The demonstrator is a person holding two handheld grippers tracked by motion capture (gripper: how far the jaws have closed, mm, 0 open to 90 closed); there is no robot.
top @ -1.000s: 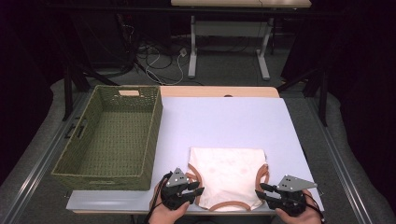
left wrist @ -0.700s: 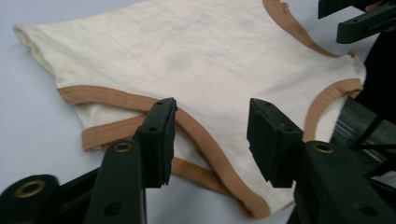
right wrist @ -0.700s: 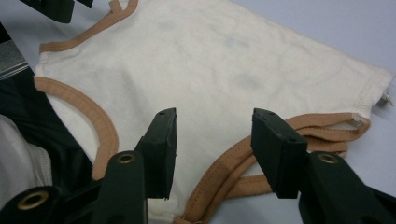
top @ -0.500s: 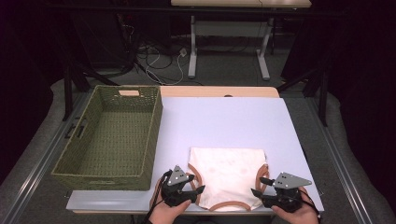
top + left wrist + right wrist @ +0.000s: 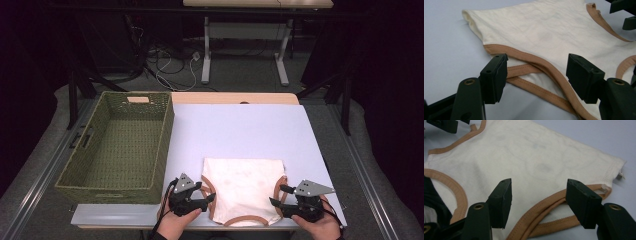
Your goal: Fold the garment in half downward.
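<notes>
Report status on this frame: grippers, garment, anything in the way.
Left gripper and right gripper open, jaws just been opening, trim between them unpinched. Cream top flat on table. Basket clear at left.

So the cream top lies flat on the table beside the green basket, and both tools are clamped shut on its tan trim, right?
Not quite. The cream top lies flat beside the green basket, but neither tool is clamped. The left tool and right tool have just been opening; each gripper view shows the jaws apart, the tan trim lying loose between them.
</notes>
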